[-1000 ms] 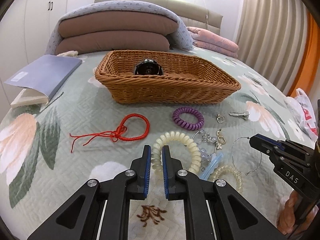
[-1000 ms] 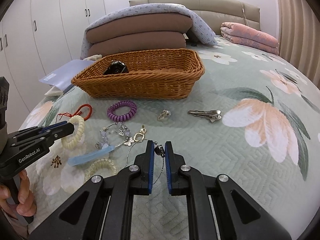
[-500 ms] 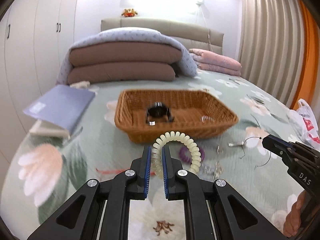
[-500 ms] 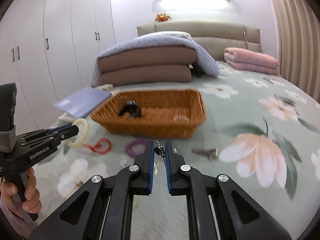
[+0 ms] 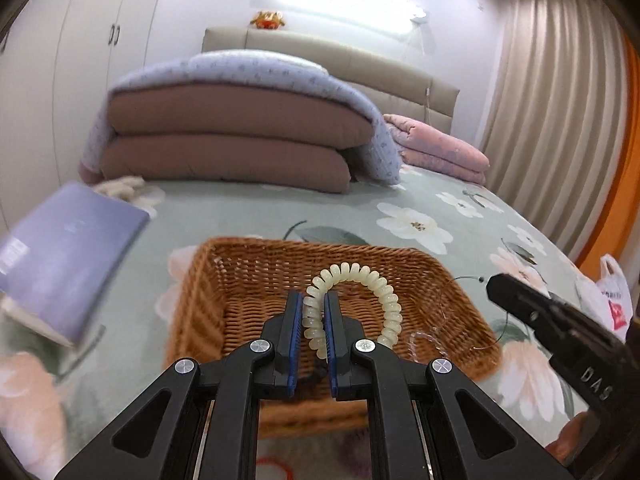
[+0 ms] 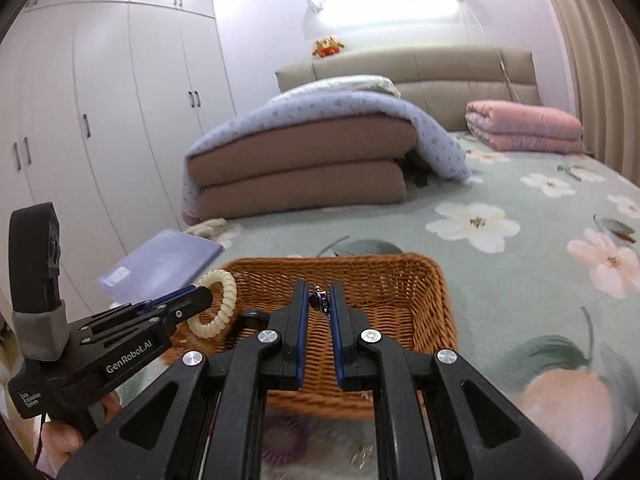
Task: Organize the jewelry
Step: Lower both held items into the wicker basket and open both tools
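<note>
Floral bedspread [image 5: 460, 200] fills mid-frame. At lower centre, a cream coil hair tie [image 5: 360, 296] is pinched by the left gripper [image 5: 313, 320]; a thin wire necklace [image 6: 320, 303] is clamped by the right gripper [image 6: 319, 312]. Both are held above the wicker basket [image 5: 200, 312], presumably for release inside.

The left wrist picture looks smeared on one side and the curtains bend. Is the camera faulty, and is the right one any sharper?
Probably not faulty. Left wrist view: the blue book and nearby bedspread are streaked by motion blur, the cream coil hair tie in the left gripper stays sharp, and the wall lamp glares white. Both views: the fisheye lens bows the edges. Right wrist view: sharper, though the wicker basket is slightly soft.
</note>
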### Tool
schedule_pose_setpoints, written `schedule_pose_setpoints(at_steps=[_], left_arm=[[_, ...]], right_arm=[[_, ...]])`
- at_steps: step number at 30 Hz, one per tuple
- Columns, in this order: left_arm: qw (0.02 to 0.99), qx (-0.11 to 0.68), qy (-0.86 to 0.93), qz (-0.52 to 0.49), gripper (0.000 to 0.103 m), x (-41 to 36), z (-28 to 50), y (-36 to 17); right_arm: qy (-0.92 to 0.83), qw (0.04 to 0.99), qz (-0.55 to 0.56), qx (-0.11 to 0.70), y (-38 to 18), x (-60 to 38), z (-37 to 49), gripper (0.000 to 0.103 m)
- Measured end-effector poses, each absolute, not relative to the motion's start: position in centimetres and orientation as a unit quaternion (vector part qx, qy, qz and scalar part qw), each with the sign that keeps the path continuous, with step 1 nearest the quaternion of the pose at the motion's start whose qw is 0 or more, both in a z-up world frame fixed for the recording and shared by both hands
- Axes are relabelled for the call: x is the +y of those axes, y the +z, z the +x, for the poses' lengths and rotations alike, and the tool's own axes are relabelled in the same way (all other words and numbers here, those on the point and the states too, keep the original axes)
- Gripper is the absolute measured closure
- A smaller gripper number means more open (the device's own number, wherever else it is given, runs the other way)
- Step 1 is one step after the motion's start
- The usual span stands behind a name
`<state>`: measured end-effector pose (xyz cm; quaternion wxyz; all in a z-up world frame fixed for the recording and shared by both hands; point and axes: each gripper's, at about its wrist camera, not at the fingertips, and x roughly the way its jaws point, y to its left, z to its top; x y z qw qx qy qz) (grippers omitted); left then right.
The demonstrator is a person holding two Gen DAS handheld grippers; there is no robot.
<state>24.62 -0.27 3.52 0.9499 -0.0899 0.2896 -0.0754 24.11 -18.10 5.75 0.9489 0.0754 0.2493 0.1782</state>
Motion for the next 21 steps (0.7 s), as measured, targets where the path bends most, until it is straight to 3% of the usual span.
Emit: schedule_pose_setpoints(at_steps=[7,21], left_arm=[[0.940,0.312,-0.110,-0.084,0.092,-1.2,26.1,0.4],[0.933,0.329,-0.127,-0.071,0.092,-2.7,26.2,-0.9]], right_arm=[[0.174,0.928,0.095,0.315,0.7,-18.7,27.3,0.091],[0.160,0.925,0.109,0.326,-0.1,-19.8,27.6,0.091]])
